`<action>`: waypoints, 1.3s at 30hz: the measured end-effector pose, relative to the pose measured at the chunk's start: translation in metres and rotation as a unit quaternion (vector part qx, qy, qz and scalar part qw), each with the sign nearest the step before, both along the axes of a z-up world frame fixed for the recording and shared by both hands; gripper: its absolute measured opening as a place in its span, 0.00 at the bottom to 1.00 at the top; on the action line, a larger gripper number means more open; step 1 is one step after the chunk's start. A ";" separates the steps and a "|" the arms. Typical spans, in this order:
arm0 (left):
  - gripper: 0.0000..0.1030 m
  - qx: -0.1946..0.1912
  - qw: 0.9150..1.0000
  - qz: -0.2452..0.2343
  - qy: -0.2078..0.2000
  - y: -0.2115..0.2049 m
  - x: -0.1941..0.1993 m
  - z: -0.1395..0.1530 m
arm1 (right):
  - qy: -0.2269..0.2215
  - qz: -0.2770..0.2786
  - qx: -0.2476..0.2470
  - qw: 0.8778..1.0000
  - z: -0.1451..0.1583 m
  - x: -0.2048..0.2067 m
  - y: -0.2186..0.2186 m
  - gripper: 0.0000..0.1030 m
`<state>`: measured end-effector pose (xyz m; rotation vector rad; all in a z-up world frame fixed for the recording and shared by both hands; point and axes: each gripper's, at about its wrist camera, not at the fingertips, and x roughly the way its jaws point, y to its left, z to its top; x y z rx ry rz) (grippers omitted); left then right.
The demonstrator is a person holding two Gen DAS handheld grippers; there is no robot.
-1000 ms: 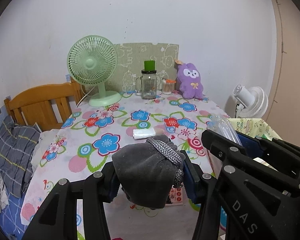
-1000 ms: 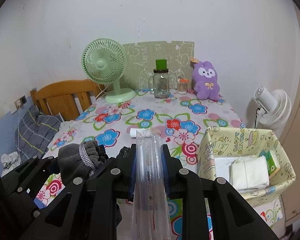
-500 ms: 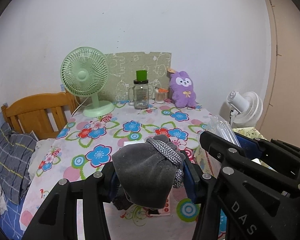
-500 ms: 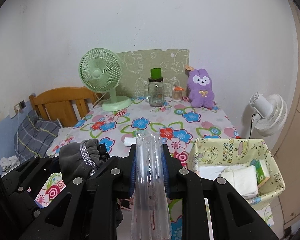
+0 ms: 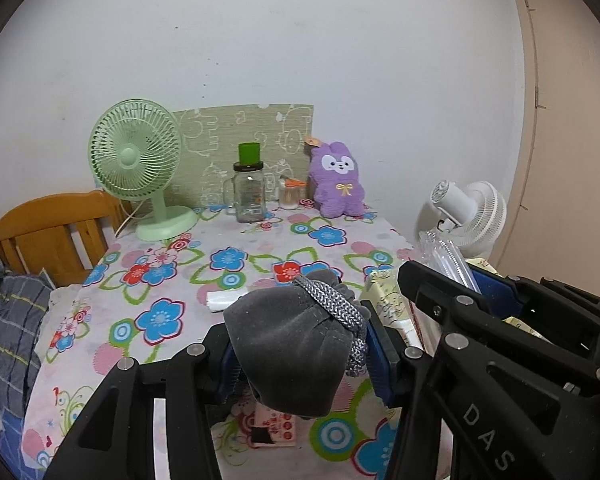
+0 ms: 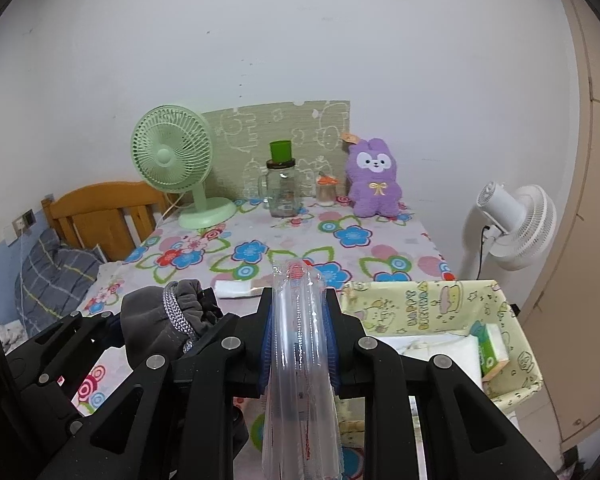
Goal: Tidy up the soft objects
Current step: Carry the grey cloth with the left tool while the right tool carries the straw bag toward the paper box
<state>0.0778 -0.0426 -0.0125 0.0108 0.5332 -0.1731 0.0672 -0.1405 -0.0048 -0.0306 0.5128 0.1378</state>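
2 grips: L gripper (image 5: 304,356) clamps grey pouch (image 5: 296,352), R gripper (image 6: 298,336) clamps plastic bag (image 6: 300,360)

A plain white wall (image 6: 340,40) backs the flowered table (image 6: 384,250), beside a wooden headboard (image 6: 100,208), perhaps a bed's.

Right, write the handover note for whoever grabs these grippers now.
Left gripper: shut on the grey drawstring pouch, held above the floral table.
Right gripper: shut on a clear plastic bag, also in the air.
Yellow box stands at the table's right edge; folded white cloth and a green tissue pack are already inside.
White roll lies on the table.
Left: pouch and bag are not yet put down anywhere; the box looks the likely place.
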 end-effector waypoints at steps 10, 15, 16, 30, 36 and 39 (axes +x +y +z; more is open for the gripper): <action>0.52 -0.003 1.000 -0.021 0.005 -0.027 0.013 -0.001 | -0.001 -0.027 0.002 1.000 0.001 0.007 -0.026 0.24; 0.52 -0.009 1.000 -0.026 0.014 -0.037 0.020 -0.005 | 0.002 -0.034 0.004 0.999 -0.001 0.013 -0.038 0.24; 0.52 -0.008 1.000 -0.026 0.015 -0.039 0.021 -0.005 | 0.002 -0.035 0.004 0.999 -0.001 0.014 -0.040 0.24; 0.52 -0.002 0.998 -0.053 0.030 -0.077 0.037 -0.016 | 0.014 -0.065 0.006 0.998 -0.011 0.028 -0.074 0.24; 0.52 0.003 0.998 -0.056 0.041 -0.090 0.043 -0.022 | 0.020 -0.074 0.005 0.997 -0.017 0.033 -0.087 0.24; 0.52 0.006 0.997 -0.058 0.045 -0.098 0.045 -0.026 | 0.024 -0.078 0.006 0.997 -0.021 0.035 -0.093 0.24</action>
